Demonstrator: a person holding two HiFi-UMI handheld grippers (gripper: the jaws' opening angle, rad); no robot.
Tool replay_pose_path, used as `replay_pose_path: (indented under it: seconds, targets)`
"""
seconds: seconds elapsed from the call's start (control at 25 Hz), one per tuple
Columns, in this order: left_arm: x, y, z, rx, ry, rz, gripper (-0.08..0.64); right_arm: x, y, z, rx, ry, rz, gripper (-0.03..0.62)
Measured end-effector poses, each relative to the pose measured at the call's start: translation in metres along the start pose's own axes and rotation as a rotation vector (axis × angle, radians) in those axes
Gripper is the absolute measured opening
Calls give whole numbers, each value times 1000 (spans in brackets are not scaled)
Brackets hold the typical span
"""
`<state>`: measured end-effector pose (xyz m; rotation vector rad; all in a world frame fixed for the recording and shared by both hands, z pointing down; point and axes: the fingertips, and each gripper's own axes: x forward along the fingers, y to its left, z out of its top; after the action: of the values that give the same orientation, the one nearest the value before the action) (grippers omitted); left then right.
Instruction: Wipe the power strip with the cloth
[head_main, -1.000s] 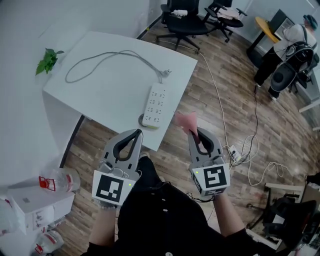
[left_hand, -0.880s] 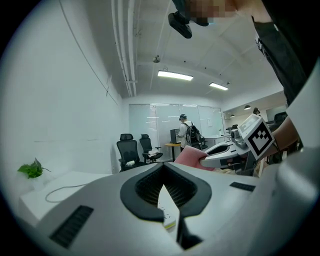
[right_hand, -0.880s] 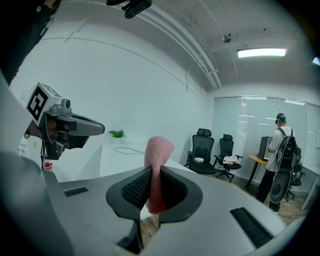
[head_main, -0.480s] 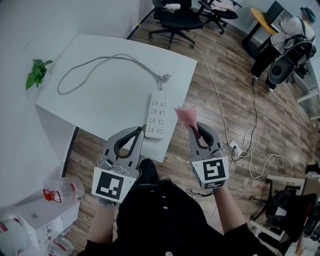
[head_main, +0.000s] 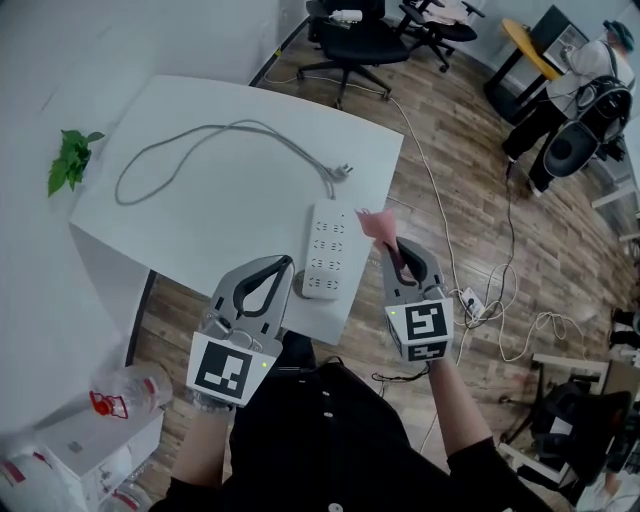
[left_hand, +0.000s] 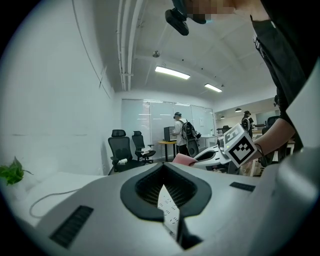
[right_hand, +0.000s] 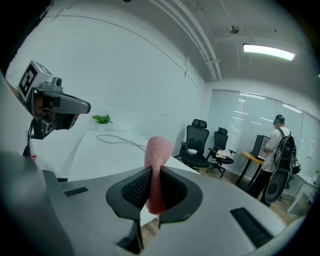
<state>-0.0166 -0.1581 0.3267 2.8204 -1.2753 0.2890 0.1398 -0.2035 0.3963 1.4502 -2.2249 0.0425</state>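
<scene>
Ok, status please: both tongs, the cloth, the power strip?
Left tongs shut, empty. Right tongs shut on pink cloth, held clear of power strip on table. Path clear.

table (head_main: 215, 215) | power strip (head_main: 328, 250) (at near edge) | grey cable (head_main: 240, 123), looped

Office, swivel chairs (head_main: 352, 42), white desk (head_main: 215, 225)
</scene>
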Motion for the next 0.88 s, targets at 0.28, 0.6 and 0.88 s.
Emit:
replay_pose_path:
  seconds: [0.28, 0.6, 0.88]
  targets:
    - [5, 23, -8, -26, 13, 6, 11, 47, -16, -1, -29, 40, -21, 55]
    - [7, 41, -21, -44, 41, 26, 11, 98, -11, -12, -55, 96, 27, 55]
    - [5, 48, -28, -54, 47, 34, 11, 132, -11, -37, -112, 176, 46, 55]
